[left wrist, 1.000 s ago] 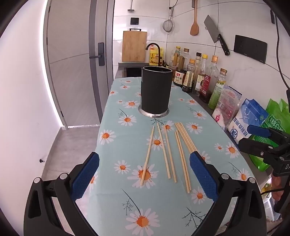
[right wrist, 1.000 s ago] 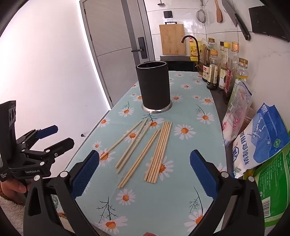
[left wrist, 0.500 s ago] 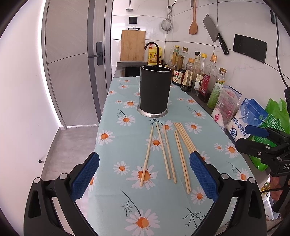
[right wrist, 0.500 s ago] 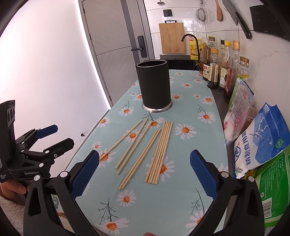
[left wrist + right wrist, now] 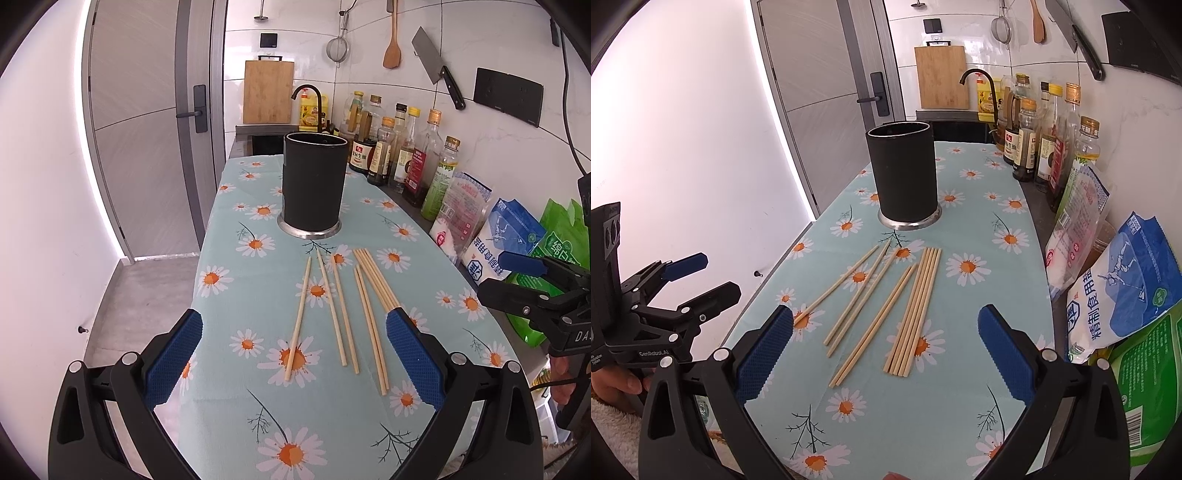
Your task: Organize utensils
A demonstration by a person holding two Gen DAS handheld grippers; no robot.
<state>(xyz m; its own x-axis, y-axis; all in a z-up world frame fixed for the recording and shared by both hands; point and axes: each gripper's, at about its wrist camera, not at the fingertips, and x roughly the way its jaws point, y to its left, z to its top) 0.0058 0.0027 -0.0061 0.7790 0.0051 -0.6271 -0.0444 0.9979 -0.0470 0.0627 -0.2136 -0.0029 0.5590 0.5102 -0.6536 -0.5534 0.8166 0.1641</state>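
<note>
Several wooden chopsticks lie loose on the daisy-print tablecloth, some fanned out, some bunched side by side. Behind them stands a tall black cylindrical holder on a steel base. My left gripper hovers open above the table's near end, short of the chopsticks, nothing between its blue pads. My right gripper is open too, over the near ends of the chopsticks. Each gripper shows in the other's view: the right gripper at the right, the left gripper at the left.
Sauce and oil bottles line the wall on the right, with food bags nearer. A cutting board, sink tap, cleaver and hanging tools sit at the back. A door and floor lie left.
Both views have drifted slightly; the holder and chopsticks sit marginally differently in frame. Nothing on the table has moved, and both grippers stay open.
</note>
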